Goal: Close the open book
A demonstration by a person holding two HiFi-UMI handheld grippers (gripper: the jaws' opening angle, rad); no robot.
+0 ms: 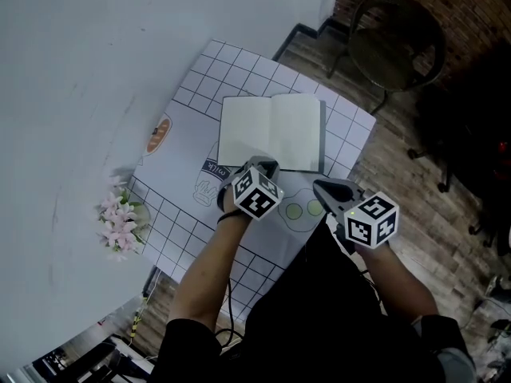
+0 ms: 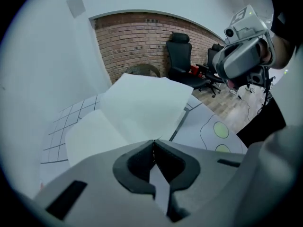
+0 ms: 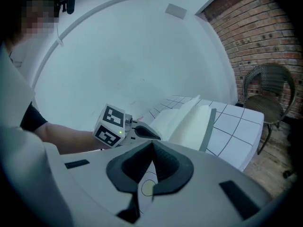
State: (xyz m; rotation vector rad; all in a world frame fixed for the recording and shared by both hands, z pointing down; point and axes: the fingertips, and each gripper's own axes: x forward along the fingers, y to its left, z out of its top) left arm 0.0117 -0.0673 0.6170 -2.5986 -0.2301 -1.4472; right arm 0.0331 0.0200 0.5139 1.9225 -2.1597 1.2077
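Where the open book (image 1: pixel 271 130) lay: on the gridded white table cover (image 1: pixel 192 94), towards its far side, with blank pages facing up and a dark cover edge showing along its right side.
Left gripper (image 1: pixel 259 163): was at the book's near edge, close to the spine, and pointed steeply down. Its jaws were pressed together, and the corner of a page (image 2: pixel 142 103) looked pinched between the tips.
Lifted page: in the left gripper view it rose off the spread as a curved white sheet and narrowed down to the jaw tips.
Right gripper (image 1: pixel 319 185): was held just off the book's near right corner without touching it. Its jaws were closed on each other with nothing between them, and only the table cover's print showed past them.
Marker cubes: one sat on the left tool (image 1: pixel 257 195) and one on the right (image 1: pixel 372 220).
Printed circles (image 1: pixel 295 211): two pale green ones were on the table cover between the two grippers, nearer than the book.
Pink flowers (image 1: pixel 120 218): stood at the table's left edge, well apart from the book.
Wicker chair (image 1: pixel 395 42): stood beyond the table's far right corner on the wooden floor, beside a brick wall (image 1: pixel 479 6).
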